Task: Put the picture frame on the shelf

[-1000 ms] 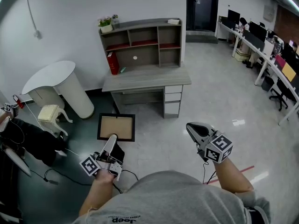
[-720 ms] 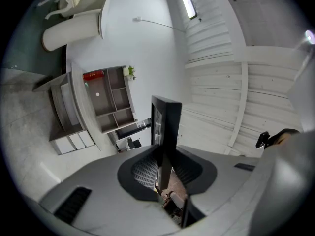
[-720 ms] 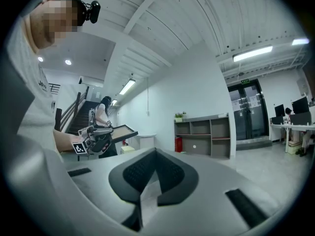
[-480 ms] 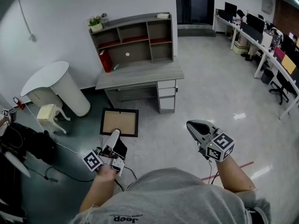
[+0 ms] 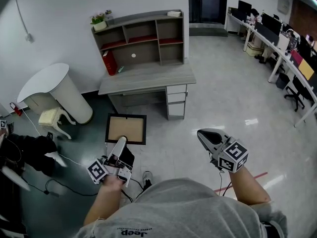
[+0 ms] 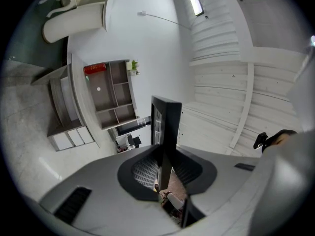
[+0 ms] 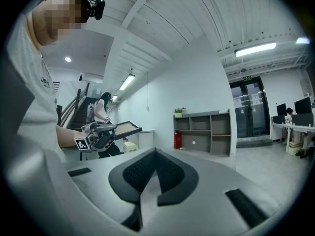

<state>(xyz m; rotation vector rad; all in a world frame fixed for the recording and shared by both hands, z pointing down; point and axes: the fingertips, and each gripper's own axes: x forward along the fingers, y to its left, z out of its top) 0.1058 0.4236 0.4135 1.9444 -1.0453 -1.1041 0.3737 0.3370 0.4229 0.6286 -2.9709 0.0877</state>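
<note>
Gripped by 1 edge in left gripper [image 5: 121, 143] jaws: frame [image 5: 126, 129], lying flat, long axis toward shelf [image 5: 141, 19] well ahead. Right gripper [image 5: 204, 134] jaws together, empty.

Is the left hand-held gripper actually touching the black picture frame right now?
Touching. The left gripper view shows the black-rimmed rectangular picture frame standing edge-on between the jaws of the left hand-held gripper, with both pads pressed against its rim.

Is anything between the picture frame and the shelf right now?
Nothing visible does. The picture frame, clamped in the left hand-held gripper, has only floor between it and the desk carrying the shelf. A red object occupies one lower compartment.
</note>
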